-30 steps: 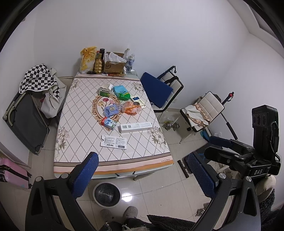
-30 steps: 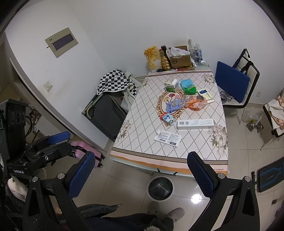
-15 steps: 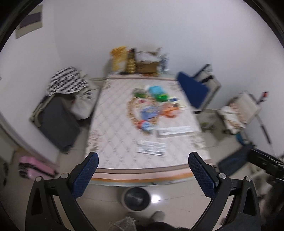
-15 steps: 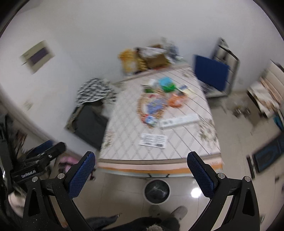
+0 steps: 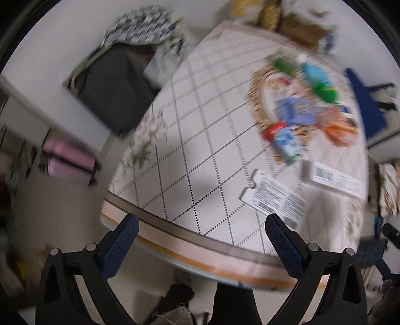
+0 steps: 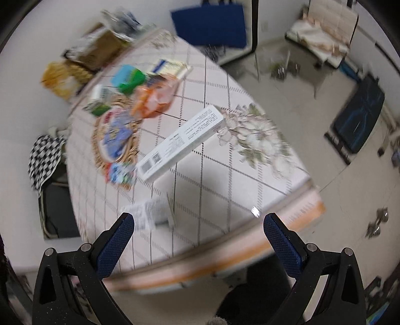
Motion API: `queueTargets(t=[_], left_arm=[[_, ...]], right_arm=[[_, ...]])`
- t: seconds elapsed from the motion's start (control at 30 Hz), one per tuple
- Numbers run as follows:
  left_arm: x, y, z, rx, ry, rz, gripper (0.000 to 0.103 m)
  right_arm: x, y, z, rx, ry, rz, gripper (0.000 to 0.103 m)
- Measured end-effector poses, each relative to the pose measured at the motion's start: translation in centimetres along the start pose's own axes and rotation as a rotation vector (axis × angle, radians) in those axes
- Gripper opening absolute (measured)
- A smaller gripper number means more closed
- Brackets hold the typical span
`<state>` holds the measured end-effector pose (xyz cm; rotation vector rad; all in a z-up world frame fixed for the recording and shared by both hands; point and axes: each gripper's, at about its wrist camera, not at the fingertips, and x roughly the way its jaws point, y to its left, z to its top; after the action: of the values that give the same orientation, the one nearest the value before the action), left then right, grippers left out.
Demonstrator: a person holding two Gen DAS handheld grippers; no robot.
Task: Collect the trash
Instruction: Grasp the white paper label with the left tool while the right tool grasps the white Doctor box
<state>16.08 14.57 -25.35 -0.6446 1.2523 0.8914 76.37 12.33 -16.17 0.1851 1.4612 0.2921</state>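
Observation:
Trash lies on a table with a diamond-pattern cloth point(image 5: 200, 155). A flat white label card point(image 5: 273, 197) lies near the front edge, also in the right wrist view point(image 6: 146, 212). A long white box point(image 6: 181, 142) lies mid-table, also in the left wrist view point(image 5: 335, 178). Beyond are an orange wrapper point(image 6: 155, 97), a small blue carton point(image 5: 287, 142) and a blue packet point(image 6: 117, 135). My left gripper point(image 5: 200, 247) and right gripper point(image 6: 200, 245) are open and empty at the table's front edge.
A cardboard box point(image 6: 105, 47) and yellow bag point(image 6: 62, 80) stand at the table's far end. A dark suitcase point(image 5: 112, 87) and pink case point(image 5: 67, 162) sit left of the table. A blue chair point(image 6: 210, 22) stands to the right. Both views are blurred.
Both grippers have moved down and in toward the table's front edge. The table now fills both views. The bin under the table is out of sight.

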Motion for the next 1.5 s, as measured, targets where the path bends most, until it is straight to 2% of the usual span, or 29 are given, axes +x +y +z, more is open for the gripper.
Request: queueTargets(t=[0.13, 0.2, 0.33, 0.43, 0.47, 0.53, 0.6, 0.73, 0.83, 0.9, 0.97, 1.0, 1.03, 1.13, 1.23, 1.27, 1.3, 1.33, 1.37, 1.43, 1.5], left_arm=[[5.3, -1.0, 1.2, -0.074, 0.106, 0.08, 0.103], [7.7, -1.5, 1.6, -0.099, 0.155, 0.114, 0.103], [10.7, -1.9, 1.4, -0.171, 0.241, 0.125, 0.103], [11.8, -2.0, 0.9, -0.226, 0.301, 0.105, 0.103], [12.1, -2.1, 0.7, -0.241, 0.318, 0.089, 0.103], [12.3, -2.6, 0.5, -0.271, 0.346, 0.051, 0.103], [12.5, -3.1, 0.4, -0.301, 0.367, 0.01, 0.103], [13.1, -4.5, 0.5, -0.361, 0.424, -0.099, 0.103], [13.8, -5.9, 0.6, -0.423, 0.462, -0.178, 0.103], [14.4, -6.8, 0.6, -0.474, 0.492, -0.211, 0.103], [15.0, -7.2, 0.3, -0.514, 0.514, -0.217, 0.101], [14.8, -7.4, 0.3, -0.515, 0.501, -0.189, 0.101], [14.9, -7.0, -0.3, -0.514, 0.489, -0.176, 0.101], [13.4, -8.1, -0.8, -0.435, 0.47, -0.139, 0.09], [11.4, -9.8, -1.4, -0.228, 0.418, -0.098, 0.089], [10.8, -10.2, -1.7, -0.119, 0.386, -0.079, 0.089], [10.3, -10.6, -1.9, -0.04, 0.368, -0.061, 0.089], [9.8, -11.0, -2.2, 0.046, 0.348, -0.04, 0.089], [9.3, -11.2, -2.4, 0.124, 0.325, -0.018, 0.089], [8.5, -11.5, -3.0, 0.236, 0.298, 0.007, 0.089], [7.9, -10.6, -3.3, 0.225, 0.323, -0.009, 0.089]], right_arm=[[7.5, 1.3, 5.4, 0.059, 0.077, -0.01, 0.103], [11.4, 2.1, 8.3, 0.073, 0.086, -0.052, 0.103], [17.7, 2.8, 11.8, 0.12, 0.152, -0.125, 0.103], [21.2, 3.1, 12.7, 0.149, 0.251, -0.12, 0.099], [21.4, 3.5, 12.9, 0.121, 0.247, -0.135, 0.096], [21.4, 5.0, 13.6, -0.018, 0.242, -0.138, 0.074], [21.5, 6.1, 14.2, -0.155, 0.261, -0.152, 0.064], [21.9, 8.0, 14.3, -0.542, 0.295, -0.26, 0.064], [22.9, 8.8, 13.1, -0.751, 0.314, -0.363, 0.064], [23.4, 8.9, 12.6, -0.778, 0.33, -0.388, 0.065], [23.8, 8.7, 12.2, -0.755, 0.333, -0.386, 0.08], [23.7, 8.6, 12.0, -0.737, 0.326, -0.378, 0.087], [23.4, 8.1, 11.7, -0.71, 0.315, -0.36, 0.087], [22.3, 6.5, 10.3, -0.629, 0.32, -0.317, 0.087], [21.7, 4.5, 8.3, -0.57, 0.318, -0.294, 0.086], [20.9, 3.9, 8.1, -0.563, 0.309, -0.29, 0.085], [20.8, 3.4, 7.9, -0.559, 0.302, -0.289, 0.074], [21.1, 3.0, 7.5, -0.554, 0.304, -0.279, 0.058], [20.7, 2.1, 7.2, -0.551, 0.309, -0.274, 0.052], [20.9, 1.5, 6.6, -0.601, 0.295, -0.275, 0.051], [20.9, 1.3, 5.2, -0.675, 0.296, -0.283, 0.051]])
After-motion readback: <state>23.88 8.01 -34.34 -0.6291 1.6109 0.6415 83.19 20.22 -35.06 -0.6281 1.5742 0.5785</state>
